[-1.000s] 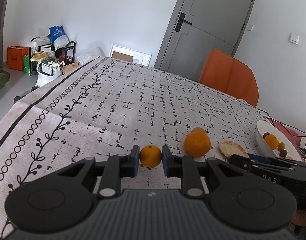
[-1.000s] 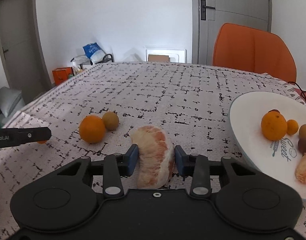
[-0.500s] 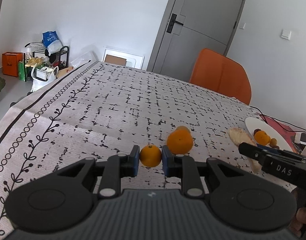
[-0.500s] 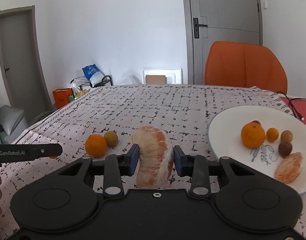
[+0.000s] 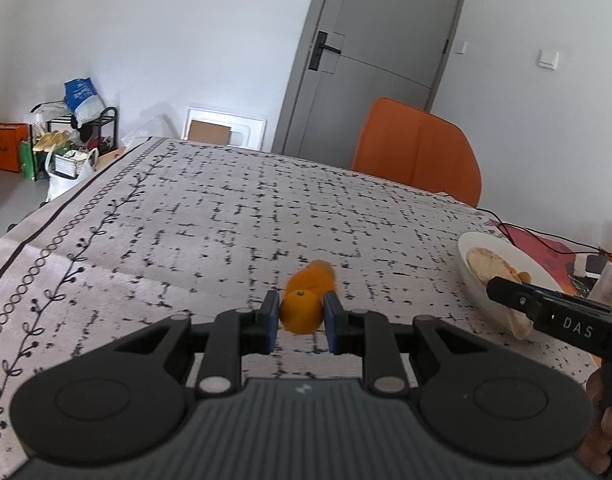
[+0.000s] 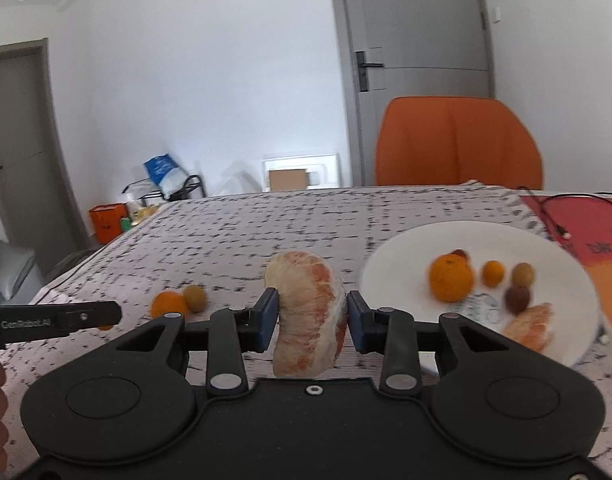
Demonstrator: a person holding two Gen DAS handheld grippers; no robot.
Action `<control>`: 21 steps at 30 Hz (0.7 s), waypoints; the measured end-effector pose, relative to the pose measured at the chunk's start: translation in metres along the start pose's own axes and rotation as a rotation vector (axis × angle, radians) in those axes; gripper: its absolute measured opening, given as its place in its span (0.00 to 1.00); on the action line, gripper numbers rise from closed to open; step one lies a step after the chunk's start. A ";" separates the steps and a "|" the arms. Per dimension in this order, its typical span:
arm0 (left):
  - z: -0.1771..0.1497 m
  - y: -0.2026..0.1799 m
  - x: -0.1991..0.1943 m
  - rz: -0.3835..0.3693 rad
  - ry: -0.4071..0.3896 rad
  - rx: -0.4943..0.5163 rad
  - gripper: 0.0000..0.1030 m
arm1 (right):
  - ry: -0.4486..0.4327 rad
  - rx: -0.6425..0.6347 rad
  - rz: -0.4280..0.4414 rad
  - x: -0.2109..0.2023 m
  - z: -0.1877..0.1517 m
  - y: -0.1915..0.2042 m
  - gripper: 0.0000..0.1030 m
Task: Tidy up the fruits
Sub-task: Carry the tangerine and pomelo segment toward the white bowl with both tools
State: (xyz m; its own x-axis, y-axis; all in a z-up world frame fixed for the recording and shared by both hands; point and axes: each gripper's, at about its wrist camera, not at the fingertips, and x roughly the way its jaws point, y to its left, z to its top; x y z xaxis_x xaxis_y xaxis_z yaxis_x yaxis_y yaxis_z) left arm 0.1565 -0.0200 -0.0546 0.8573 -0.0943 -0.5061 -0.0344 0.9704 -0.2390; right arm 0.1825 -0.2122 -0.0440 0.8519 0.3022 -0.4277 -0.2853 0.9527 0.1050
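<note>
White-walled room, grey door (image 5: 380,54) and orange chair (image 5: 416,152) beyond a table under a pale tablecloth (image 5: 193,216) printed with black dashes.

Left wrist view, left to right: cluttered rack (image 5: 79,136) far left of the tool by the wall. Left gripper (image 5: 300,316) pinching a small orange (image 5: 300,314) between its blue pads, raised off the cloth. Directly ahead of the tips, a larger orange (image 5: 312,278), blurred. To the right, white plate (image 5: 472,280), with the right gripper's finger across it.

Right wrist view, left to right: left gripper's finger entering from the left edge. Ahead-left of the tool, orange (image 6: 169,305) touching a small brown fruit (image 6: 195,298). Right gripper (image 6: 312,316) clamped on a peeled pomelo piece (image 6: 308,312), upright between the pads. Ahead-right, plate (image 6: 398,268) carrying an orange (image 6: 450,278), a small orange fruit (image 6: 493,273), two brownish fruits (image 6: 522,275) and another pomelo piece (image 6: 532,326).
</note>
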 end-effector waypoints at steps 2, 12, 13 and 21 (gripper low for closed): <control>0.001 -0.007 0.002 -0.010 -0.001 0.014 0.21 | -0.003 0.015 -0.015 -0.003 0.000 -0.008 0.34; 0.007 -0.044 0.013 -0.064 -0.009 0.072 0.21 | -0.013 0.050 -0.094 -0.013 0.000 -0.042 0.34; 0.007 -0.047 0.014 -0.068 -0.008 0.077 0.21 | -0.012 0.053 -0.099 -0.014 -0.001 -0.046 0.34; 0.008 -0.071 0.025 -0.100 0.001 0.112 0.21 | -0.009 0.087 -0.139 -0.015 -0.004 -0.068 0.34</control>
State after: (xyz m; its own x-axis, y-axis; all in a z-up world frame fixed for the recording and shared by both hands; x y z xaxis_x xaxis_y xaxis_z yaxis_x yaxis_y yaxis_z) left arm 0.1847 -0.0889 -0.0437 0.8533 -0.1916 -0.4850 0.1085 0.9749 -0.1943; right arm 0.1872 -0.2818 -0.0480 0.8846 0.1671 -0.4354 -0.1257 0.9845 0.1224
